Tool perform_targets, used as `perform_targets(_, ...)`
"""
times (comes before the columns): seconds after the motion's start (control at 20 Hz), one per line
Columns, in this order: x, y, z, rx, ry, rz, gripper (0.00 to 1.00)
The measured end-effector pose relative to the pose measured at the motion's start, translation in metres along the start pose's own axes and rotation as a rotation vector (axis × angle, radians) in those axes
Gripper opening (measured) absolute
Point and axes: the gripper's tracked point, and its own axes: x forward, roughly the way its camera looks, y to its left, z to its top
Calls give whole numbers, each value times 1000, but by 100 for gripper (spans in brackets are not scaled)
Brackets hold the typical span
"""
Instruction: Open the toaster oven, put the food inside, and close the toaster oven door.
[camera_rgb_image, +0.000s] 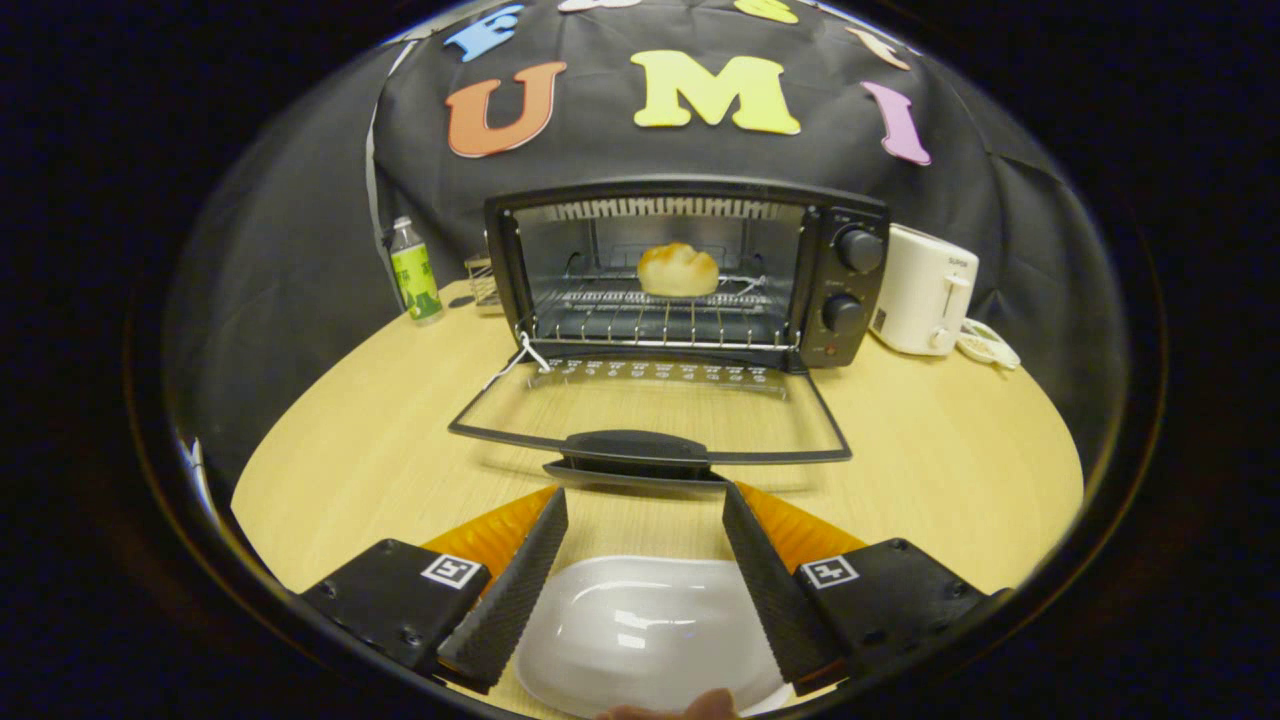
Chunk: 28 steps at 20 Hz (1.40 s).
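Toaster oven (690, 275) stands open on the bench (930, 450), its glass door (650, 410) folded flat down toward the tool, handle (635, 450) nearest. Bread roll (678, 270) already sits on the wire rack (650, 310) inside, roughly centred, so opening and loading look done; only closing the door is left. Tool (645, 535) is spread wide, pinching nothing, fingers just short of the door handle and apart from it. Between and below the fingers lies a white plate (640, 640), empty. Beside the oven: a white toaster (925, 290) on one side, a green-labelled bottle (415, 270) on the other. Next move likely lifting the door by its handle.
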Motion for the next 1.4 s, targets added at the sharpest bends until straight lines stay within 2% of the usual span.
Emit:
perform_targets(0.15, 13, -1, 0, 4, 52, -10, 100)
perform_targets(0.45, 15, 0, 16, 4, 23, -41, 100)
perform_targets(0.7, 9, 0, 23, 53, 1, -23, 100)
perform_targets(0.85, -4, 0, 45, 48, -60, -28, 100)
perform_targets(1.15, -24, 0, 122, 28, -274, -40, 100)
perform_targets(1.4, -16, -5, 167, 22, -336, -59, 100)
